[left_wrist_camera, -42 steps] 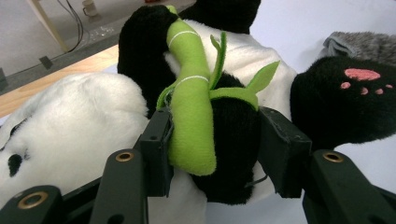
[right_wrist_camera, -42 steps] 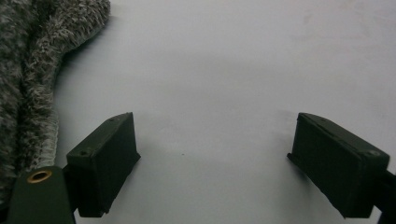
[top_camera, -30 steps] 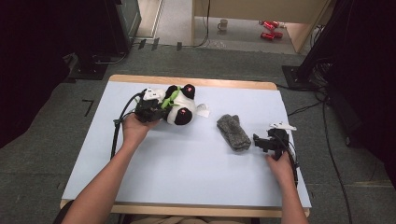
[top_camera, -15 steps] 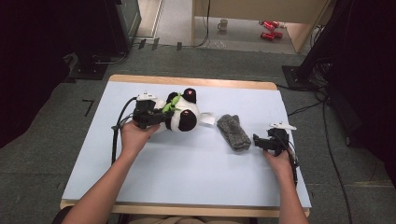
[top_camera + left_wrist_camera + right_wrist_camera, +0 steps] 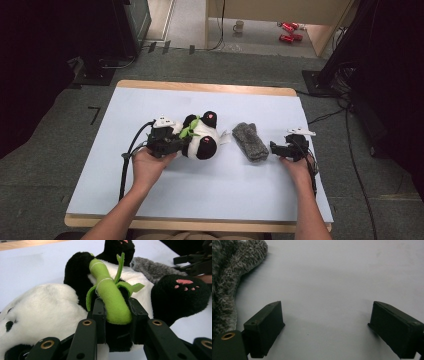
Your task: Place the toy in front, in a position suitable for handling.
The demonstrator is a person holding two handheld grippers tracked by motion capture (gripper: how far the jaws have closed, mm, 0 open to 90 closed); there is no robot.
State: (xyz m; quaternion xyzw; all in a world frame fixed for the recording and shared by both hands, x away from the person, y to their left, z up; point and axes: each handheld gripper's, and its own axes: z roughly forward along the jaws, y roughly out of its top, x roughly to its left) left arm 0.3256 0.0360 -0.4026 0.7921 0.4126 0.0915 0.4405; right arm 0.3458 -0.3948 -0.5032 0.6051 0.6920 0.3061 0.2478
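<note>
We have the panda toy (image 5: 202, 140) lying mid-worktop (image 5: 250, 200), our left gripper (image 5: 117, 315) clamped only on its soft green bamboo stalk (image 5: 110, 295); dragging could make it slip or tear. The grey sock (image 5: 250, 141) just beside may get shoved. Our right gripper (image 5: 327, 327) rests with its fingers open and empty.

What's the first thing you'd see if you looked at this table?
A plush panda lying near the middle of the pale blue table catches the eye first. The left hand-held gripper is clamped on the green bamboo stalk the panda hugs. Just to the panda's right lies a fuzzy grey cloth, with the right hand-held gripper open beside it.
</note>
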